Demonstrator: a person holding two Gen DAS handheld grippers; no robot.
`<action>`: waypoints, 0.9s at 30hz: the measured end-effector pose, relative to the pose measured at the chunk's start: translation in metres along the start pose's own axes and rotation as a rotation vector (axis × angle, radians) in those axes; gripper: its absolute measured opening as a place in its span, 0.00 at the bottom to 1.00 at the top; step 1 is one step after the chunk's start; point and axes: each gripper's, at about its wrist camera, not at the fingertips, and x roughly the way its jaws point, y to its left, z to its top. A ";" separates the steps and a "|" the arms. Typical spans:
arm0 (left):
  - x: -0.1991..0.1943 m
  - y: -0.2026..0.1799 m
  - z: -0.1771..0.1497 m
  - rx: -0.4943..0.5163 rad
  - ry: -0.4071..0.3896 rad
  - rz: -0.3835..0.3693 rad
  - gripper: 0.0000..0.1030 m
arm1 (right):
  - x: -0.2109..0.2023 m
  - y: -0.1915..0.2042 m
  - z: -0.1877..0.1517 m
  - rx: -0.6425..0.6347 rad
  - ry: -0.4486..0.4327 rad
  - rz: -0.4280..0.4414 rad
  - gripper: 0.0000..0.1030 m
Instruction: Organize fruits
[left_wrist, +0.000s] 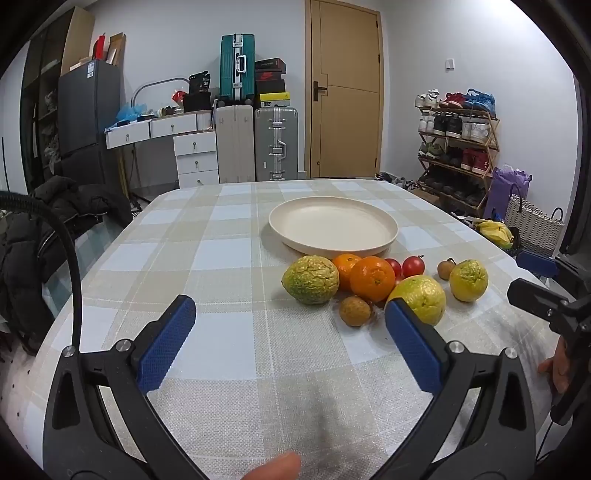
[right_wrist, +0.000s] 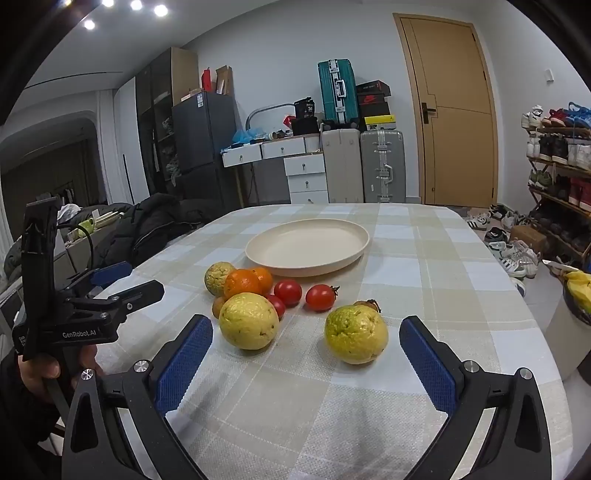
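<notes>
A cream plate lies bare on the checked tablecloth. In front of it sits a cluster of fruit: a green wrinkled citrus, two oranges, red tomatoes, a small brown fruit, and two yellow-green citrus. My left gripper stands open short of the cluster, nothing between its blue pads. My right gripper is open too, wide around the near side of the two yellow-green citrus without touching them.
The table drops off at left toward a dark jacket on a seat. Beyond it stand suitcases, drawers, a door and a shoe rack. Each gripper shows at the edge of the other's view.
</notes>
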 end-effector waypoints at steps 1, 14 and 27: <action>0.000 0.000 0.000 0.003 0.001 -0.004 0.99 | 0.000 0.000 0.000 -0.001 0.005 0.003 1.00; -0.003 -0.005 0.001 -0.009 0.015 -0.001 0.99 | 0.002 0.002 0.000 -0.001 0.001 -0.001 1.00; 0.002 0.003 -0.002 -0.027 0.025 -0.002 0.99 | -0.001 -0.002 -0.001 0.007 0.006 0.003 1.00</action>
